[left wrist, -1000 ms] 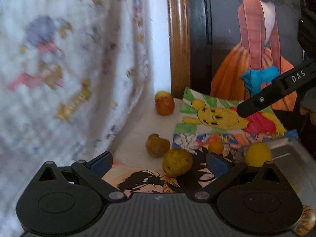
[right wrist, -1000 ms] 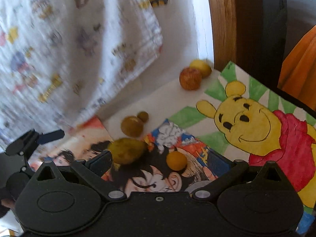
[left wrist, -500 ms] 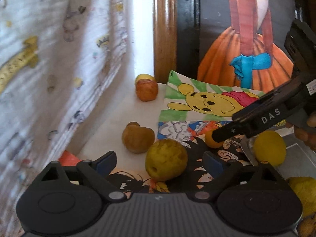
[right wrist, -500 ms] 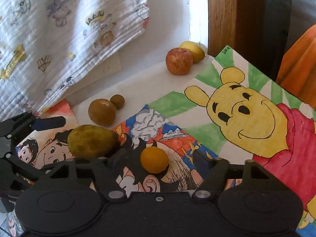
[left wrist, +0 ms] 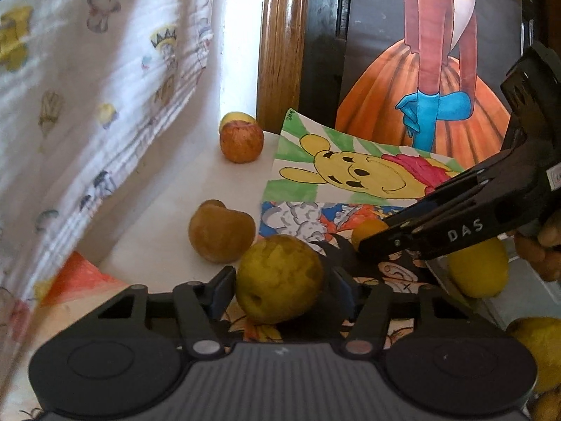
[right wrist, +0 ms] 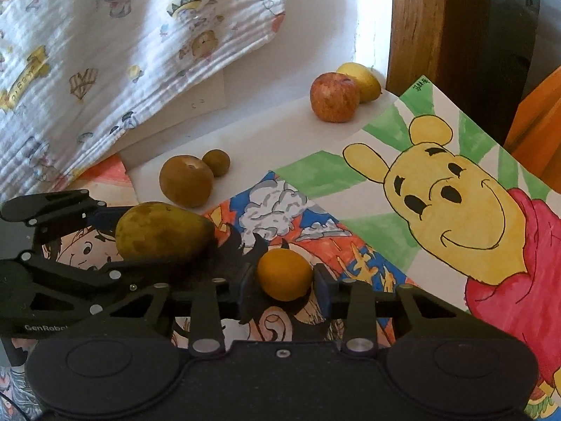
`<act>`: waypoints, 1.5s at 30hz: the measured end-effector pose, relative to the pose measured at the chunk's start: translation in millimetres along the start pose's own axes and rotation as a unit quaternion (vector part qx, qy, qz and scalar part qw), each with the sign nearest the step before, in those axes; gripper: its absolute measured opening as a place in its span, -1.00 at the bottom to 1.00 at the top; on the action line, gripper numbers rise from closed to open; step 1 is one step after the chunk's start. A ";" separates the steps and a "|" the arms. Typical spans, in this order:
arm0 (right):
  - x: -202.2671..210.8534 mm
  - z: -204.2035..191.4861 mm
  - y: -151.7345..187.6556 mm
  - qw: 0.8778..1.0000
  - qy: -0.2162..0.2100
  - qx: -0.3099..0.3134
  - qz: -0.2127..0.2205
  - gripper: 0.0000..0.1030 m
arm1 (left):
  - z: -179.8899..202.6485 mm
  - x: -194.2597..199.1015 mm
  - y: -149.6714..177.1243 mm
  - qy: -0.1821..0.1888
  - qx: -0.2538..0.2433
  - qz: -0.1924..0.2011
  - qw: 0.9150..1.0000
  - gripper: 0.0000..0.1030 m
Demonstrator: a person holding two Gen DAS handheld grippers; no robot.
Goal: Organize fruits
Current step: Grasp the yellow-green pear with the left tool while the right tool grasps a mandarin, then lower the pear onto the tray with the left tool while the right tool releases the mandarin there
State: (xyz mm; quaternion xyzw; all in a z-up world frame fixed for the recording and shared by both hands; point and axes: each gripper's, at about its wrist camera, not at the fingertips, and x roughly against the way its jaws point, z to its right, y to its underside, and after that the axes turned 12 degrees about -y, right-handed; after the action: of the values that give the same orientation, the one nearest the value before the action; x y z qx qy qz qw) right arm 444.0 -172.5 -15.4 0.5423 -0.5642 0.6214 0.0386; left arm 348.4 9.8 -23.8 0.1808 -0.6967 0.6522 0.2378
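My left fingers (left wrist: 280, 289) have just been closing around the big yellow-green fruit (left wrist: 278, 279), which lies on the cartoon drawings (right wrist: 350, 245) covering the table. The blue pads sit tight at both of its sides, so I judge I am gripping it, though the near edge of the fruit hides the exact contact and I cannot be sure both pads press. My right fingers (right wrist: 284, 280) have just been closing too, and they are now narrow, clamped on the small orange fruit (right wrist: 284, 273) with a pad against each flank.

What worries me is how close the two grasps are. In the left wrist view my right gripper's arm reaches across just beside the big fruit, so if I lift both at once the two tools could knock each other and jar a fruit loose.

The big fruit is rounded and uneven. If my pads sit below its widest part, it could squeeze upward and roll off toward the brown fruit (left wrist: 221, 233) next to it, scattering the pair.

The small orange fruit is smooth and round. Held only near the pad tips, it could pop out forward as I raise it.

The paper sheets lie loose; a dragging fingertip could pull them and set the apple (right wrist: 335, 96) rolling at the far edge.

The metal tray (left wrist: 519, 301) on my right already holds yellow fruit (left wrist: 478, 270), so a careless drop there could bump them out.
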 end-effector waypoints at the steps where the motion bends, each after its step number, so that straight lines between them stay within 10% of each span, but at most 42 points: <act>1: -0.3 -0.5 -0.2 1.000 0.001 0.002 0.001 -0.28 | -0.6 -0.4 -0.5 0.001 0.005 0.002 1.000 0.24; 27: 94.5 -15.8 4.6 0.998 0.007 0.003 0.058 -0.29 | 14.4 43.6 0.9 0.016 0.032 -0.018 0.999 0.09; 45: 208.4 -19.6 128.8 0.996 0.047 -0.029 0.067 -0.29 | 99.2 121.1 -11.8 0.094 0.033 0.008 0.995 0.09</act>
State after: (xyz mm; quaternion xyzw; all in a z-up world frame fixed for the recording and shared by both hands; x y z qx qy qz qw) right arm 261.5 -321.8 53.5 0.4724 -0.6147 0.6305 0.0394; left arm 246.1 -82.8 51.0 0.1206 -0.6512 0.6905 0.2907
